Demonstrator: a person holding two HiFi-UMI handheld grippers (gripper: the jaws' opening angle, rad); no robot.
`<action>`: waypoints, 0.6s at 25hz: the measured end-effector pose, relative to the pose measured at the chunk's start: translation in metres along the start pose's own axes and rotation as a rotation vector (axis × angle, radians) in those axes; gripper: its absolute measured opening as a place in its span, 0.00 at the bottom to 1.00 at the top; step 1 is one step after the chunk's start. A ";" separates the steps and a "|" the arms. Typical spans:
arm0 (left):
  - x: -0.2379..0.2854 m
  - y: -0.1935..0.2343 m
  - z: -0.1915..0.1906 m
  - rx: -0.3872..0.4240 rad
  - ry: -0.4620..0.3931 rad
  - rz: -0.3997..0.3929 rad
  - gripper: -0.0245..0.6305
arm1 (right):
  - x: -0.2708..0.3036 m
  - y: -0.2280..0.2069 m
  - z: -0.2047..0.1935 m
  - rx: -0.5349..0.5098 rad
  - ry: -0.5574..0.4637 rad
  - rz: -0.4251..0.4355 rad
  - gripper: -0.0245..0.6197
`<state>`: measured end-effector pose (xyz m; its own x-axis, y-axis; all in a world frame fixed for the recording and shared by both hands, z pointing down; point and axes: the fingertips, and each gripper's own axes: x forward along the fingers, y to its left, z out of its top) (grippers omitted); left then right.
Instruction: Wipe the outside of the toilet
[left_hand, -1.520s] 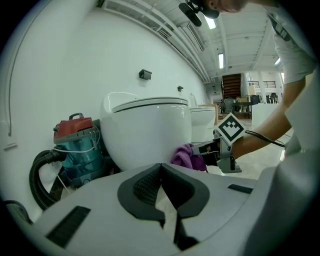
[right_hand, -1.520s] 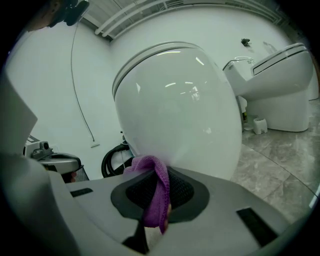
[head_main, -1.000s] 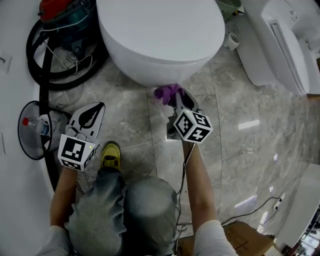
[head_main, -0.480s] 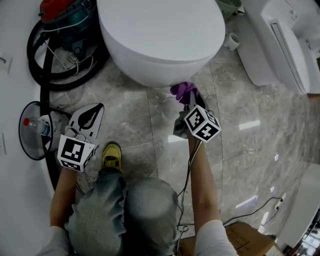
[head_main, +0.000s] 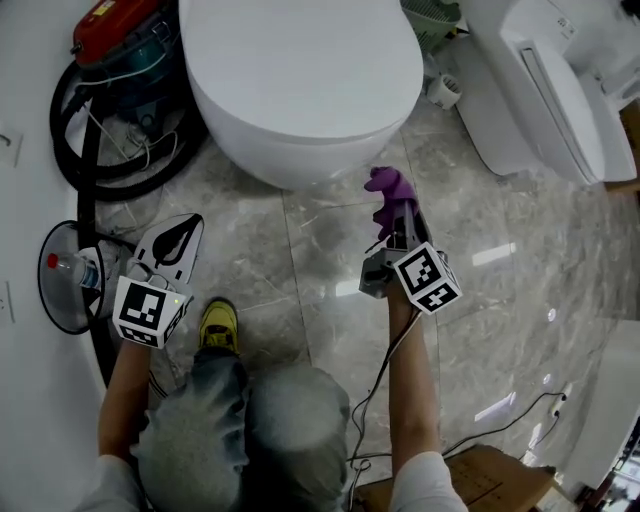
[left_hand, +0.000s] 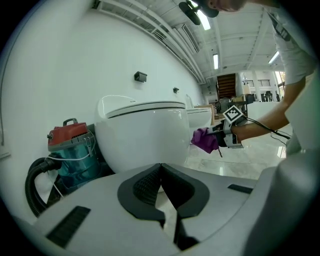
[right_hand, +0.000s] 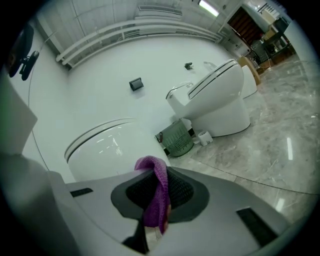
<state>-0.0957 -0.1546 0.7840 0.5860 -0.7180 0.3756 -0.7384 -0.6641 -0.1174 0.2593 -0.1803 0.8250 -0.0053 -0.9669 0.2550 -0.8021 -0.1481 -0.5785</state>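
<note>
Toilet (head_main: 300, 80), smooth glossy white with a rounded, closed lid, stands on the veined grey marble floor (head_main: 500, 300) ahead of us. Our right gripper (head_main: 397, 222) has its ribbed black fingers (right_hand: 182, 192) clamped on a knitted purple cloth (head_main: 390, 188), which bunches up just beside the bowl's front curve; we cannot tell whether it touches. Our left gripper (head_main: 183, 228) hangs well apart, fingers (left_hand: 145, 187) pressed together with nothing between them. A red-lidded teal vacuum cleaner (head_main: 130, 40) with a looped black hose (head_main: 90, 150) sits beside the toilet.
</note>
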 end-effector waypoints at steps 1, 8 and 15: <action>0.002 0.001 0.002 0.001 -0.003 -0.002 0.06 | -0.002 0.002 0.002 0.005 -0.001 0.006 0.13; 0.009 0.013 0.016 -0.011 -0.002 -0.010 0.06 | -0.010 0.034 0.027 0.020 -0.050 0.072 0.13; 0.004 0.023 0.040 -0.053 0.047 -0.027 0.06 | -0.015 0.063 0.054 0.026 -0.048 0.069 0.13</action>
<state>-0.0969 -0.1812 0.7466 0.5905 -0.6888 0.4205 -0.7399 -0.6701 -0.0587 0.2406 -0.1862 0.7430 -0.0307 -0.9838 0.1769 -0.7849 -0.0858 -0.6136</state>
